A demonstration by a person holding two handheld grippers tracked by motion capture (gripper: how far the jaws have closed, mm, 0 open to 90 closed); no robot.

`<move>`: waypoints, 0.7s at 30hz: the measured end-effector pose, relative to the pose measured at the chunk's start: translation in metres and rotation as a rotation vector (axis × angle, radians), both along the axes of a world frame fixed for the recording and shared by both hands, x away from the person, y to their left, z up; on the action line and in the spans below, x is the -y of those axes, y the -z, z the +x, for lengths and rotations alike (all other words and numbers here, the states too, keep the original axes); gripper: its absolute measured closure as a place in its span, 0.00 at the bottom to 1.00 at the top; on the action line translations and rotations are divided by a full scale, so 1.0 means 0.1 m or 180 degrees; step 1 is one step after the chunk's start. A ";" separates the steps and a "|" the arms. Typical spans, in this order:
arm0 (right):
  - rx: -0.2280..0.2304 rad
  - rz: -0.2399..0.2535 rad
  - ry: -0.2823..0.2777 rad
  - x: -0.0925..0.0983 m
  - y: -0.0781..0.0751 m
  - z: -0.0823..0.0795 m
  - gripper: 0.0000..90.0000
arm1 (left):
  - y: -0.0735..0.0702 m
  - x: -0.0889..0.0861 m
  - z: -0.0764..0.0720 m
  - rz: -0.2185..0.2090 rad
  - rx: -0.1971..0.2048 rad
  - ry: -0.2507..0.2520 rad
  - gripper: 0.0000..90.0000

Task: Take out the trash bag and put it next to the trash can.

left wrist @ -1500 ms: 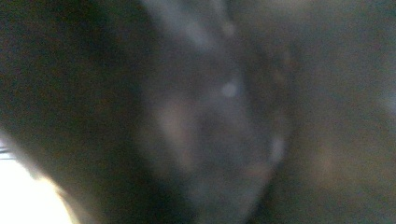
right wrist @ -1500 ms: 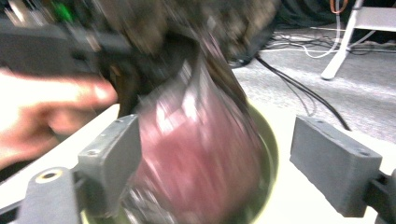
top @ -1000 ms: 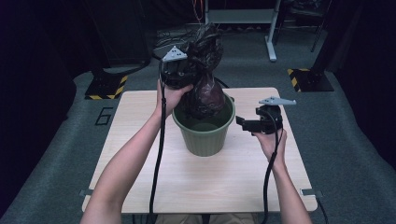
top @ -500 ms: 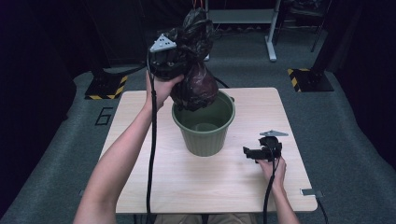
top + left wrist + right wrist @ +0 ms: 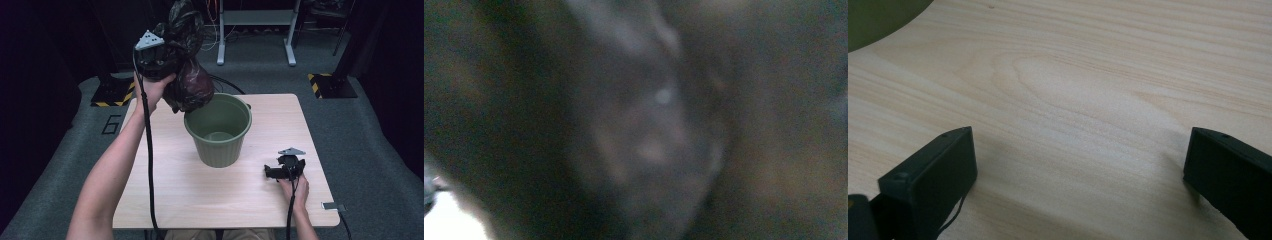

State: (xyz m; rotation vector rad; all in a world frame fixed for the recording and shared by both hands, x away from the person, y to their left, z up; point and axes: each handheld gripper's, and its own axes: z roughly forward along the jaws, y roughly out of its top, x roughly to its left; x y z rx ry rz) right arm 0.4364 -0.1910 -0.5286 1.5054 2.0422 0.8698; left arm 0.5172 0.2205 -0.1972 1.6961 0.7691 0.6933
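A dark, shiny bin bag (image 5: 189,82) hangs in the air over the far left rim of the green bucket (image 5: 218,131), its bottom clear of the rim. My left gripper (image 5: 159,59) is raised high and shut on the bag's gathered upper part. In the left gripper view the bag (image 5: 659,125) is a dark blur right against the camera, hiding the jaws. The bucket stands upright in the middle of the wooden table (image 5: 165,200), its inside bare. My right gripper (image 5: 270,172) rests low on the table to the bucket's front right, open (image 5: 1080,145) with only wood between its jaws.
The bucket's edge (image 5: 878,20) shows at the top left of the right gripper view. A white desk frame (image 5: 255,20) stands behind the table. Yellow-and-black striped bases (image 5: 330,82) sit on the grey floor at either side.
The left gripper lifted the bag up and left, out of the bucket. The right gripper dropped from beside the bucket's rim to the table at the front right.
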 end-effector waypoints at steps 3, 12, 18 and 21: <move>-0.0006 0.0008 0.0019 -0.01 0.00 0.00 0.00 | 0.00 -0.08 0.00 0.0016 0.0009 -0.0082 0.98; 0.0008 0.0002 0.0030 0.00 0.00 0.00 0.01 | 0.16 -0.25 0.05 0.0135 -0.0044 -0.0276 0.98; 0.0012 0.0007 0.0035 0.00 0.00 -0.01 0.01 | 0.31 -0.38 0.08 0.0115 -0.0134 -0.0372 0.98; 0.0015 0.0008 0.0037 0.00 0.00 -0.01 0.02 | 0.35 -0.45 0.09 0.0084 -0.0155 -0.0409 0.98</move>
